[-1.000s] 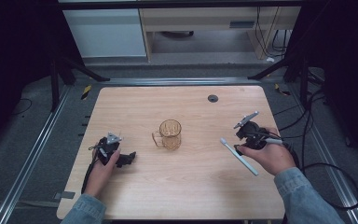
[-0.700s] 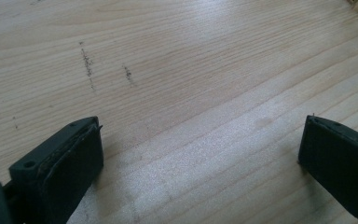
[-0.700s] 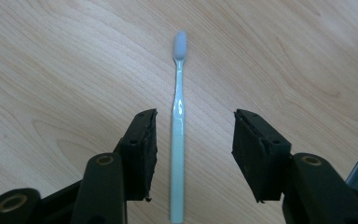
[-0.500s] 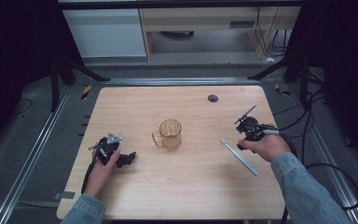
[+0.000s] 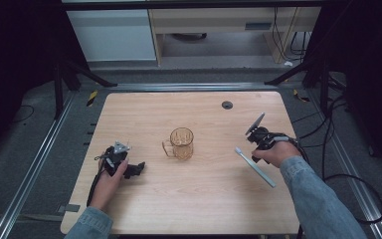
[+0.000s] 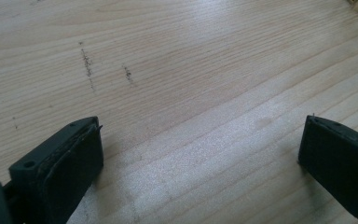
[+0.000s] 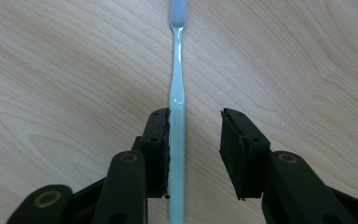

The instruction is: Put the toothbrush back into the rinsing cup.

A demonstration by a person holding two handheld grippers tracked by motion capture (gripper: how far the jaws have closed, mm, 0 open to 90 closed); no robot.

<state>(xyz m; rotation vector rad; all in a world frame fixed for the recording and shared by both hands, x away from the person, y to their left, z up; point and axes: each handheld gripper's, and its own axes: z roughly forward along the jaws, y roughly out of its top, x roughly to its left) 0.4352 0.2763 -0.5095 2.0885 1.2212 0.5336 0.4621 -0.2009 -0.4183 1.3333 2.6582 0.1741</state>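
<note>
Your right gripper has dropped over the toothbrush lying on the table right of the mug; jaws closing, not yet clamped. Left gripper open, idle

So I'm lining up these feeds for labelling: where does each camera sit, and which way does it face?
High view: above the person's side, looking forward and down on the table; both forearms, left gripper, right gripper, cup.
Left gripper view: on the left gripper, facing bare tabletop; jaws wide apart.
Right gripper view: on the right gripper, looking down along the toothbrush; jaws have just been closing around its handle, one side not yet touching.
Shared: high and right gripper views both show the toothbrush.
</note>
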